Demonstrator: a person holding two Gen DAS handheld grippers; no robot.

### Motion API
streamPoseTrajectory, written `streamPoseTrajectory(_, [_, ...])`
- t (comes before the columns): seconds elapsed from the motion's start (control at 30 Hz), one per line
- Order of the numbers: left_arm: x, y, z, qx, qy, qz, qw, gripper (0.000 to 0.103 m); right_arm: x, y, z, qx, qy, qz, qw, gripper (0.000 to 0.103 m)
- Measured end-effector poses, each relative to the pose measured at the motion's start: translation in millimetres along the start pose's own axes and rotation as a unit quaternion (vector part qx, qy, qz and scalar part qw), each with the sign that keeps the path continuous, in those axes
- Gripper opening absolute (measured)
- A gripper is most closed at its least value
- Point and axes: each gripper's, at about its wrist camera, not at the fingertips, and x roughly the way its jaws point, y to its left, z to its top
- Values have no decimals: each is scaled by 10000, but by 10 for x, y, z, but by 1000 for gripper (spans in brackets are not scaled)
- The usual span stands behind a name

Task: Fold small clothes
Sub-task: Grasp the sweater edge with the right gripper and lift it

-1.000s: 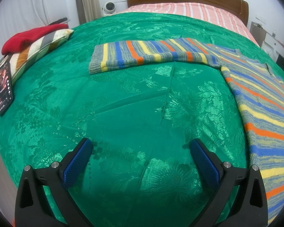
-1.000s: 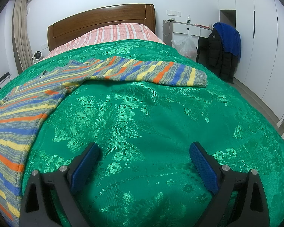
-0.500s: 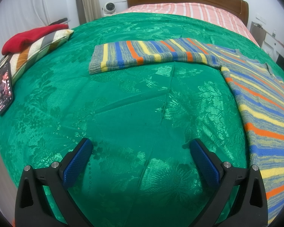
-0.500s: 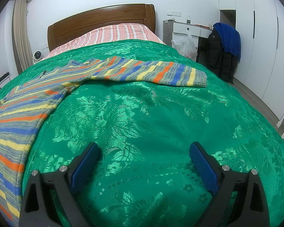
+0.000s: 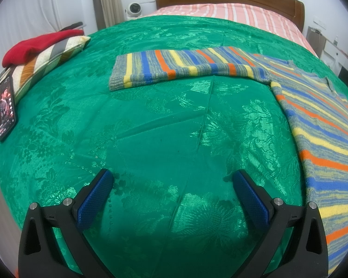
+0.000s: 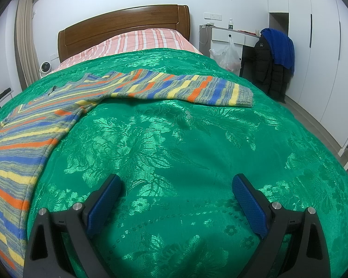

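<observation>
A striped knit sweater (image 5: pixel 324 139) in blue, yellow, orange and grey lies flat on the green bedspread (image 5: pixel 162 127). In the left wrist view its body is at the right and one sleeve (image 5: pixel 178 69) stretches left. In the right wrist view the sweater's body (image 6: pixel 23 139) is at the left and the other sleeve (image 6: pixel 185 90) stretches right. My left gripper (image 5: pixel 171 180) is open and empty above bare bedspread, short of the sleeve. My right gripper (image 6: pixel 176 185) is open and empty above the bedspread (image 6: pixel 185 143), right of the body.
A striped pillow (image 5: pixel 46 62) with a red garment (image 5: pixel 34 46) on it and a phone (image 5: pixel 4 106) lie at the bed's left edge. The wooden headboard (image 6: pixel 123 27) is at the back. A desk with dark jackets (image 6: pixel 273 62) stands right of the bed.
</observation>
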Motion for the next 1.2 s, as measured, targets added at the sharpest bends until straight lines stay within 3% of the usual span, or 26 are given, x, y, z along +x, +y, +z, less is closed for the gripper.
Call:
streamPoseTrajectory(0.23, [-1,9,9,1,-2,-4,10000,103,-5,9,1,-10,10,-24,10000,96])
streamPoseTrajectory(0.33, [-1,6,7,4,-3,-2,10000,103,-45,0,111,-18,323,-42,9995,96])
streamPoseTrajectory(0.4, [-4,11,9,1,-5,-2,10000,103,-126,-139,306,310,445,444,9975,96])
streamPoseTrajectory(0.47, [-5,11,10,3,-7,3,10000,103,-230,-400,604,650,282,810,9942,96])
streamPoseTrajectory(0.57, [-6,17,14,2,-6,2,10000,103,-266,-852,1038,1093,47,906,9899,96])
streamPoseTrajectory(0.63, [-6,18,14,2,-9,6,10000,103,-118,-1199,1286,1633,220,949,9818,96])
streamPoseTrajectory(0.73, [-13,28,21,-7,-20,25,10000,103,307,-1659,1489,2611,766,1433,9515,92])
streamPoseTrajectory(0.8, [-20,30,17,-5,-30,33,10000,103,563,-1804,1530,2971,1035,1550,9365,84])
streamPoseTrajectory(0.87, [-20,35,18,0,-35,29,10000,103,761,-1878,1529,3208,1224,1565,9261,70])
streamPoseTrajectory(0.9, [-20,35,18,-1,-35,28,10000,103,877,-1897,1524,3270,1345,1510,9231,69])
streamPoseTrajectory(1.03, [-28,21,-2,-1,-42,41,10000,103,1215,-1878,1458,3278,1734,1131,9218,67])
streamPoseTrajectory(1.1, [-28,22,-2,-2,-42,41,10000,103,1317,-1849,1444,3288,1754,1079,9217,57])
streamPoseTrajectory(1.17, [-27,21,-3,-1,-42,41,10000,103,1354,-1797,1492,3033,1737,1197,9292,4])
streamPoseTrajectory(1.2, [-26,22,-2,-1,-43,42,10000,103,1376,-1707,1532,2825,1784,1296,9336,3])
